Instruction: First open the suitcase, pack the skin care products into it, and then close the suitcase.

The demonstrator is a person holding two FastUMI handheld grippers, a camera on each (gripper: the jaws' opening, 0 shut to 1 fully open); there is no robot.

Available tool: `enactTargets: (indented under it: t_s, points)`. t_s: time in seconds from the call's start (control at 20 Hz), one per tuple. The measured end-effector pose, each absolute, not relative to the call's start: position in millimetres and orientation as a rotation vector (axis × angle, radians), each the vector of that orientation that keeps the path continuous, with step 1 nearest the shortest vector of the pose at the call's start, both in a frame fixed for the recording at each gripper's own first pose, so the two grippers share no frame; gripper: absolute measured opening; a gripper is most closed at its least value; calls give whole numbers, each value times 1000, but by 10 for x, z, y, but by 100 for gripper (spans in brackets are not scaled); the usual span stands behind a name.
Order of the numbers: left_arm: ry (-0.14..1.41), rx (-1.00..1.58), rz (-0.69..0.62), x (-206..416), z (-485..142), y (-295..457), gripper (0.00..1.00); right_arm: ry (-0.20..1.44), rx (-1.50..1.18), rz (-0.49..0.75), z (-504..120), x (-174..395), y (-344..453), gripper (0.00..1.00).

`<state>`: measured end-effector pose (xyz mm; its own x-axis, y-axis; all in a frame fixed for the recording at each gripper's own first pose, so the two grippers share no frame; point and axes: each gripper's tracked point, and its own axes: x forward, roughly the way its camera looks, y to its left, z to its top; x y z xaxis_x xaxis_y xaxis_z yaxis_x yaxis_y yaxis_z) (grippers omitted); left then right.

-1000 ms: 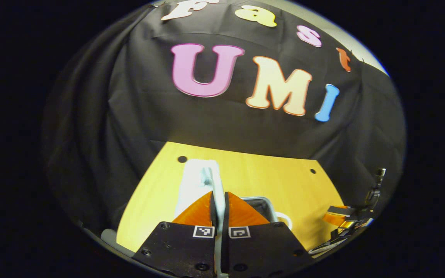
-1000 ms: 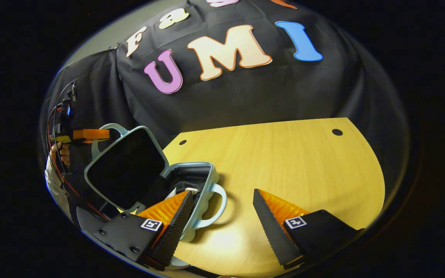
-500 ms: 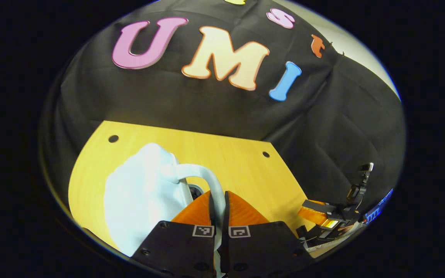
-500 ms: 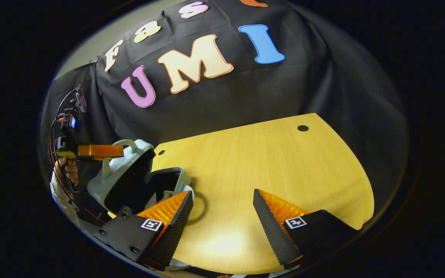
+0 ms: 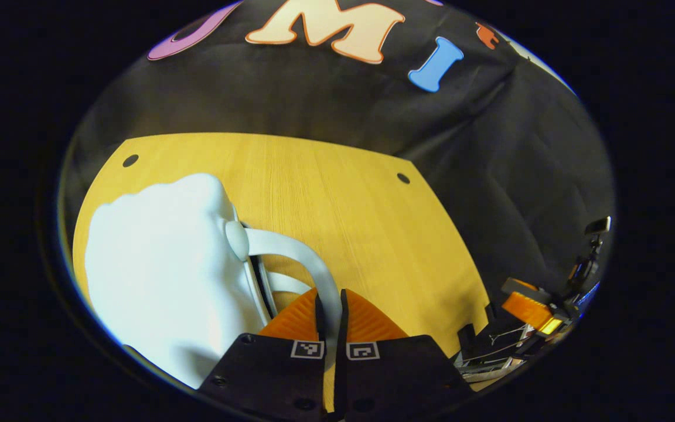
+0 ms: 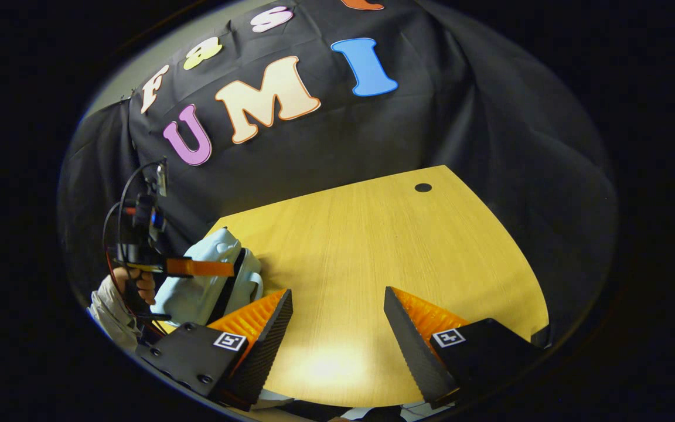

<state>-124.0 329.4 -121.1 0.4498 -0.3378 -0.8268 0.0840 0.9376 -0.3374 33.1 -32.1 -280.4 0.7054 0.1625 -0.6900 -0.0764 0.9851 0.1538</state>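
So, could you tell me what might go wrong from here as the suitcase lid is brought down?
1. The left gripper holds only the thin lid handle; it could slip and let the lid drop.
2. A dark gap remains between lid and base of the suitcase, so something inside might stop it closing flush.
3. The right gripper hangs open over the table, not steadying the suitcase, which could slide.
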Motion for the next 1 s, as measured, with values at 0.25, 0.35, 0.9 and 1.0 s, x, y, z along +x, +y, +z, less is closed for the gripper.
enactTargets:
  t_s: [0.25,0.35,0.9,1.0]
  points:
    - [1084,-89,-217,-1262,-1536,3263,5,759,107,129,-2705,359,-366,99]
    - [1004,-50,-163,-1146,-1410,3292,15,747,109,140,-2656,376,-336,99]
    - [261,108,83,-843,627,3530,95,354,22,141,-1484,851,-221,99]
    - [203,66,89,-830,797,3472,95,244,-22,126,-1132,910,-232,99]
